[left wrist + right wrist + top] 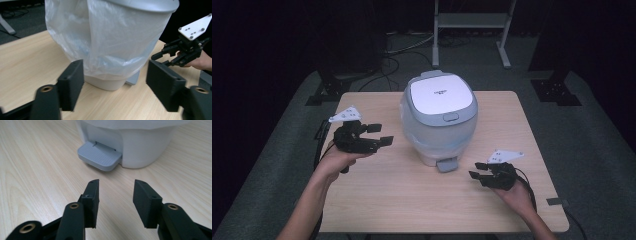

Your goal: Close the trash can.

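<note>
A small white plastic pedal bin with a rounded body and a flat, glossy white lid framed in grey is sitting on the pale wood-grain laminate bench, nearer its far edge than its near one. A thin, crinkled translucent plastic liner is hanging over the bin's sides, stopping short of the smooth white base. A ribbed grey foot pedal is jutting from the base toward the near edge — flat and rounded at the corners.

The left claw, matte black and blocky, is hovering just beside the bin's left side with its jaws spread wide, pinching nothing. The right claw is hanging low over the bench near the near right corner, pointing at the pedal — its jaws are also spread apart and empty. A grey three-cornered plate is topping each claw.
</note>
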